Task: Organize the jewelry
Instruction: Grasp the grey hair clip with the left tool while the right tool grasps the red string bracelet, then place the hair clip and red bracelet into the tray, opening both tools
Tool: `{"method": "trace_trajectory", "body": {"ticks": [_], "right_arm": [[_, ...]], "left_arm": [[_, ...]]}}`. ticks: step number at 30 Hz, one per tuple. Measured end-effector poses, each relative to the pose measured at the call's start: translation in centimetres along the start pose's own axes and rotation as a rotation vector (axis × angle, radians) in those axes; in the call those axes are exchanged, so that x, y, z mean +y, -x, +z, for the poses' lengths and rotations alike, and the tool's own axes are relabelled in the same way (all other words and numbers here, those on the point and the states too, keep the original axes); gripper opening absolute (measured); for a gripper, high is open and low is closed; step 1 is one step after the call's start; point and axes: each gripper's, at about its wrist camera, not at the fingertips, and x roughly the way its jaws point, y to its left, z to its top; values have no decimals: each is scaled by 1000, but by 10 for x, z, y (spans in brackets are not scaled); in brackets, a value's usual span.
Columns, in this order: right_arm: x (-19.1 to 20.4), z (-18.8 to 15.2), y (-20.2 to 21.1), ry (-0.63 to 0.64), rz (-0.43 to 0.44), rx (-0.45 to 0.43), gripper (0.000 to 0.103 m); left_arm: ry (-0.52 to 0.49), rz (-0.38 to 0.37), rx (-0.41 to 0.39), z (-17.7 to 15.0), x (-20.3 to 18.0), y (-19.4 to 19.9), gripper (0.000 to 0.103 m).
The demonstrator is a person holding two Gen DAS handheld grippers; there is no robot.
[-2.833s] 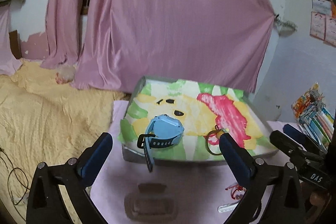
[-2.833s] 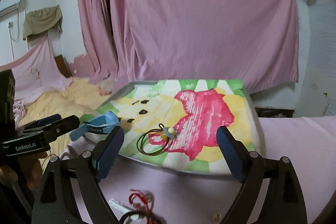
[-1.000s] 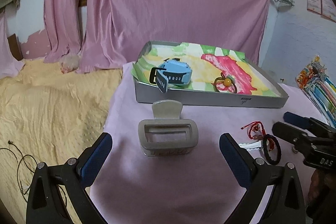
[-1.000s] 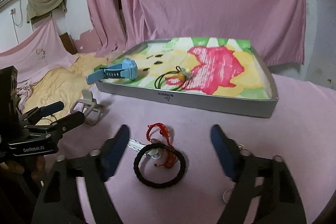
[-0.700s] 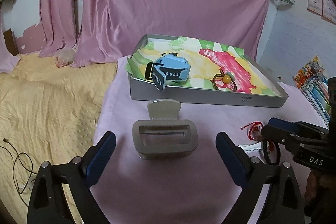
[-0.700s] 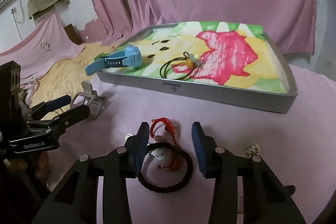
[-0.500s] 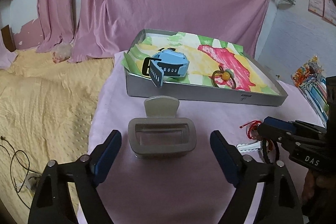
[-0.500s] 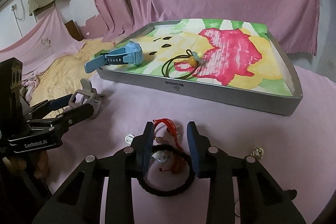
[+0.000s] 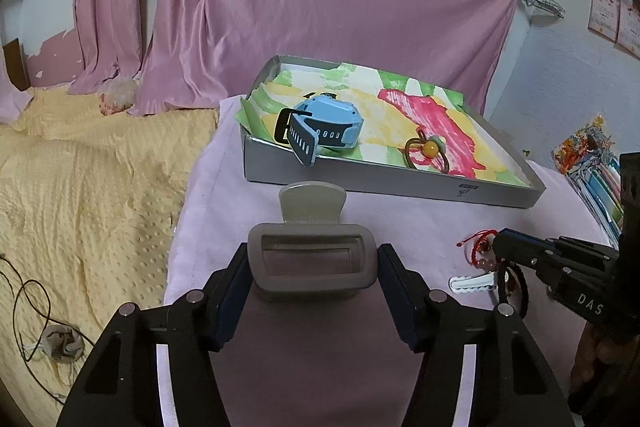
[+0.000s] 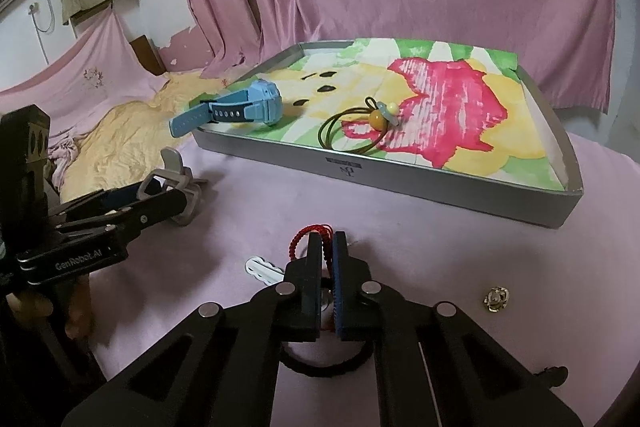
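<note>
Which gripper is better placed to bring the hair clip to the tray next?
Left. Its gripper is closed on the hair clip, facing the tray; the right gripper is pinching the red bracelet.

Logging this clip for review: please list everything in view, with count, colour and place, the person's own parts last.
Shallow grey tray: one, painted paper lining, back of the pink cloth.
Light blue watch: one, in the tray's left end, strap over the rim.
Dark hair tie with orange bead: one, in the tray, middle.
Grey-beige claw clip: one, on the cloth, between the left fingers.
Red cord bracelet: one, pinched at the right fingertips.
Black braided band: one, under the right gripper.
White hair clip: one, on the cloth.
Small metal charm: one, right.
Left gripper: black, closed on the claw clip.
Right gripper: black, closed on the bracelet.
</note>
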Motion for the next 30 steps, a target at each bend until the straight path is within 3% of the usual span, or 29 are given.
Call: {"method": "trace_trajectory", "body": {"ticks": [8, 19, 30], "right_arm": [[-3, 0, 13, -21, 38, -61, 3], [-13, 13, 35, -56, 57, -175, 3], [-41, 55, 42, -60, -9, -281, 3]], "left_arm": [[-6, -38, -33, -1, -7, 8, 59], [4, -91, -139, 17, -24, 25, 59], [-27, -134, -164, 58, -53, 2, 59]]}}
